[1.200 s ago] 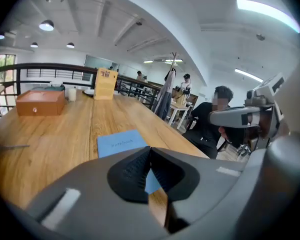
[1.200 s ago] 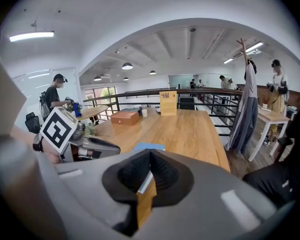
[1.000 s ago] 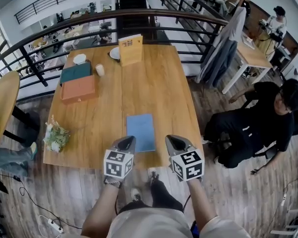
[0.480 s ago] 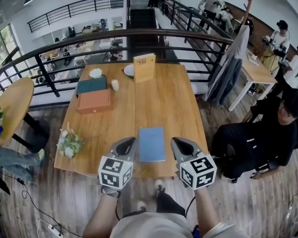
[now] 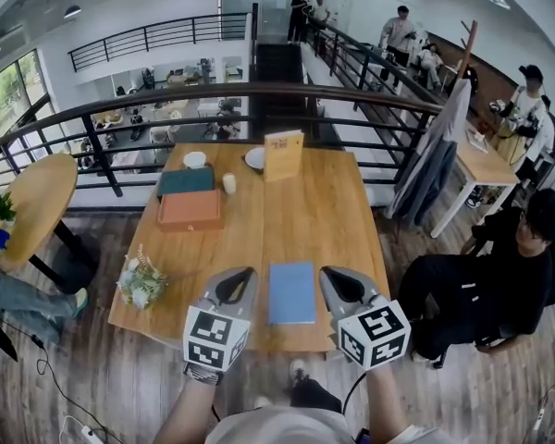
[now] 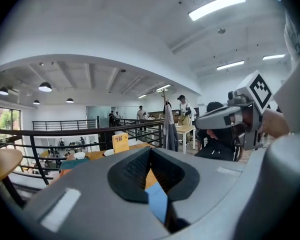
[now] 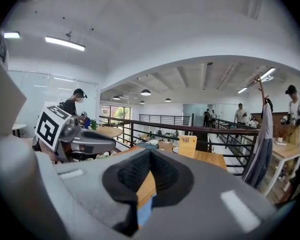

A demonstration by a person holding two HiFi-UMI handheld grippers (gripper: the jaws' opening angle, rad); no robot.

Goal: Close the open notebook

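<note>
Tongs first: the left tongs (image 5: 233,286) and the right tongs (image 5: 337,283) hang side by side over the near edge of the wooden surface (image 5: 333,211), and both are closed on nothing. Each gripper view shows its own black pads meeting at the tip. From the head view comes the full layout: the blue notebook (image 5: 291,293) lies flat with its cover shut, just in from the near edge, right between the two tongs, with neither pad on it. Over at the far edge stands a yellow card (image 5: 284,155). Toward the far left corner sit a teal book (image 5: 186,181), an orange box (image 5: 190,209) just in front of it, and a white cup (image 5: 228,183) beside them. A bunch of flowers (image 5: 141,285) rests at the left edge near the front corner. The gripper views lose nearly all of that. Each catches the notebook only as a sliver of blue through the slit under its pads, with a strip of wood above it. What they add is the level look across the room: the railing (image 6: 90,131), the ceiling lights (image 6: 217,6), and each one the other tongs alongside, marker cube showing. A seated person (image 5: 481,285) in black is off the right edge.
</note>
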